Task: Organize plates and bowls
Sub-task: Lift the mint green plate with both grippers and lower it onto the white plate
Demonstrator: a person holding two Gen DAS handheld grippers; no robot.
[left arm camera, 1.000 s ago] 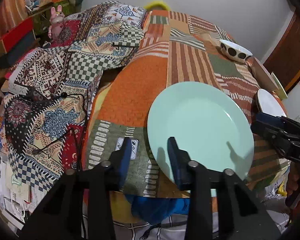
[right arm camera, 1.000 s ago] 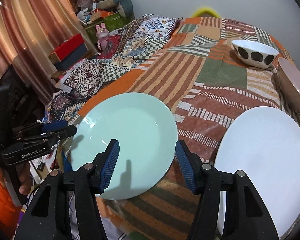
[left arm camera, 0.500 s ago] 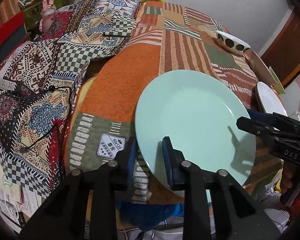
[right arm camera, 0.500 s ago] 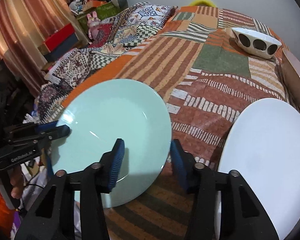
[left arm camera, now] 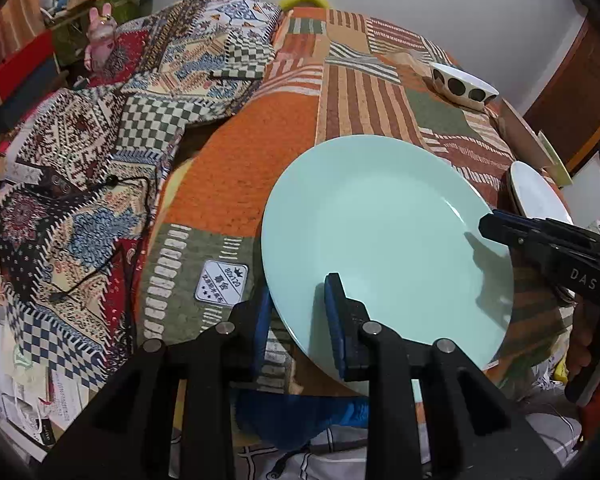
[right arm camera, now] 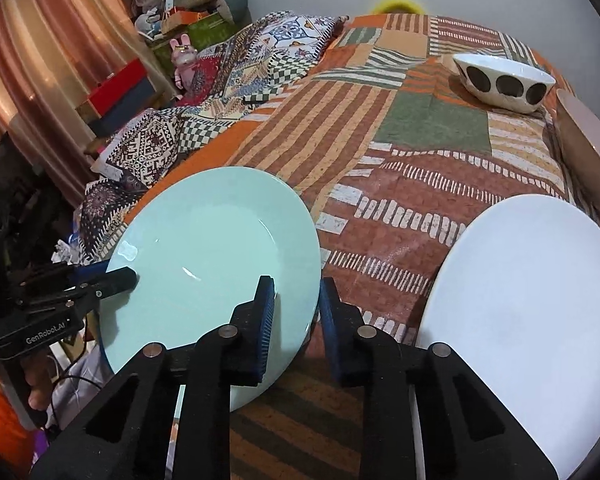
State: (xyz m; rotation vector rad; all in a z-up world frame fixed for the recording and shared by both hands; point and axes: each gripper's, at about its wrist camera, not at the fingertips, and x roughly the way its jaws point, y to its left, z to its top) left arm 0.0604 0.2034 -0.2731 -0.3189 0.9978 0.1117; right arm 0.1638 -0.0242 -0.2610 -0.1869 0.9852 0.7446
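Both claws are pinching the mint-green plate [left arm camera: 384, 240] at the table's near edge, the left claw [left arm camera: 296, 312] on its left rim, the right claw [right arm camera: 296, 312], jaws just closing, on its right, so lifting it level toward the white plate [right arm camera: 532, 304] looks next.

Off to your right of the left gripper's fingers [left arm camera: 334, 312], the right gripper [left arm camera: 485, 226] carries white letters "DAS" on its black body. In the right wrist view, left of your fingers [right arm camera: 265, 312], the left gripper [right arm camera: 130, 276] reads "GenRobot.AI". Just left of the left fingers, a white patch [left arm camera: 221, 282] on the patchwork cloth [left arm camera: 268, 140] shows "80x120" above characters too small to read.
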